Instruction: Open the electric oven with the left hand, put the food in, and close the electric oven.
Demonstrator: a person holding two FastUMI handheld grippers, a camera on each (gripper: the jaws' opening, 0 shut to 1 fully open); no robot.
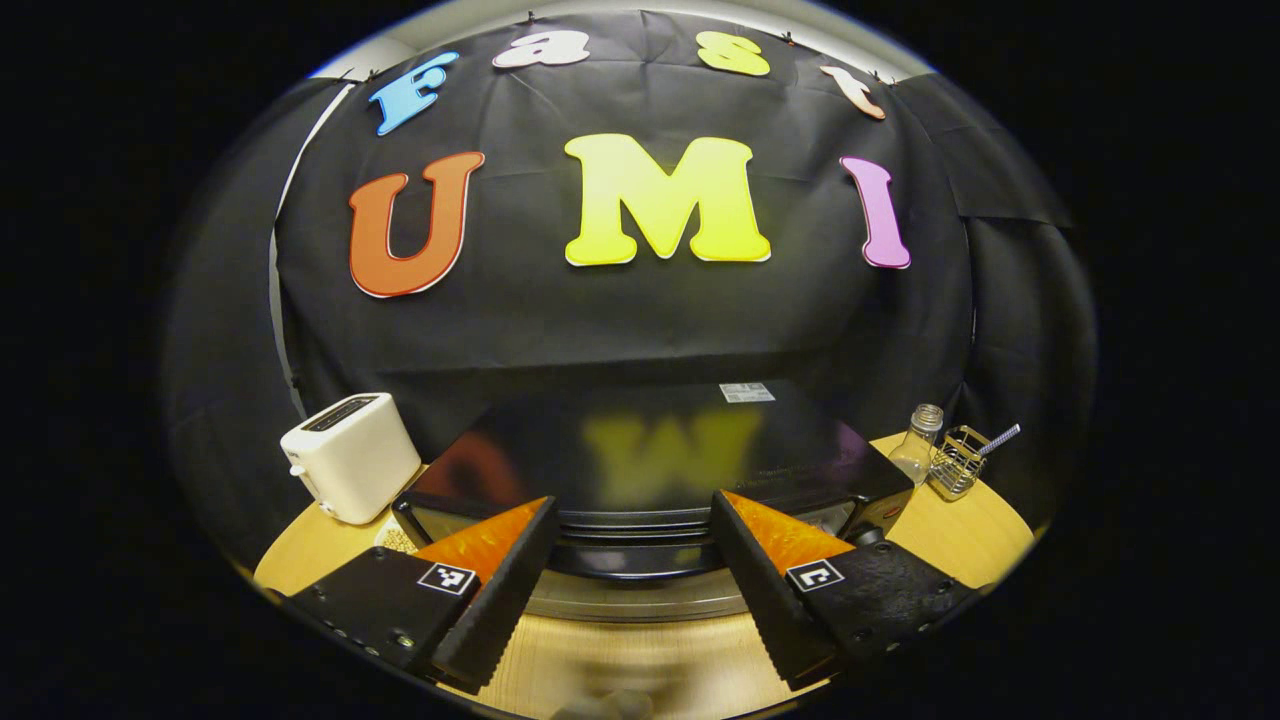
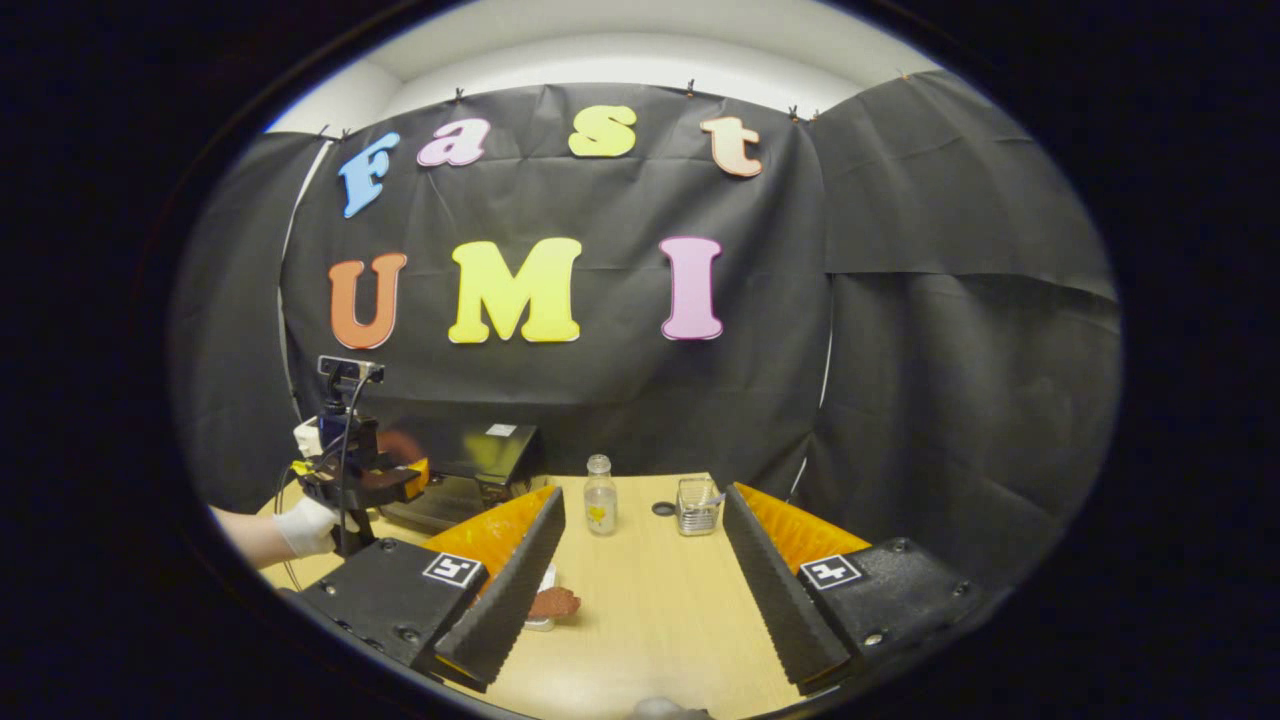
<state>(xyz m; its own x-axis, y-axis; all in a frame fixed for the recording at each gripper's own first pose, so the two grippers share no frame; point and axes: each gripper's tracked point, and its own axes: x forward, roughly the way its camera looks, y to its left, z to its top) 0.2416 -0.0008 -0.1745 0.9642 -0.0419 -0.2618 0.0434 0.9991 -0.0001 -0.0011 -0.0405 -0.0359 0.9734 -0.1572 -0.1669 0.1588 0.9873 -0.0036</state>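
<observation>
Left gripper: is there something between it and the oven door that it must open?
Nothing visible. The left gripper is open and faces the electric oven straight on, with bare table below; the toaster stands off to one side.

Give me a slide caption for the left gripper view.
Open left gripper facing the closed oven, toaster at its left.

Oven (image 1: 650, 450) sticker apparently unreadable.
</observation>
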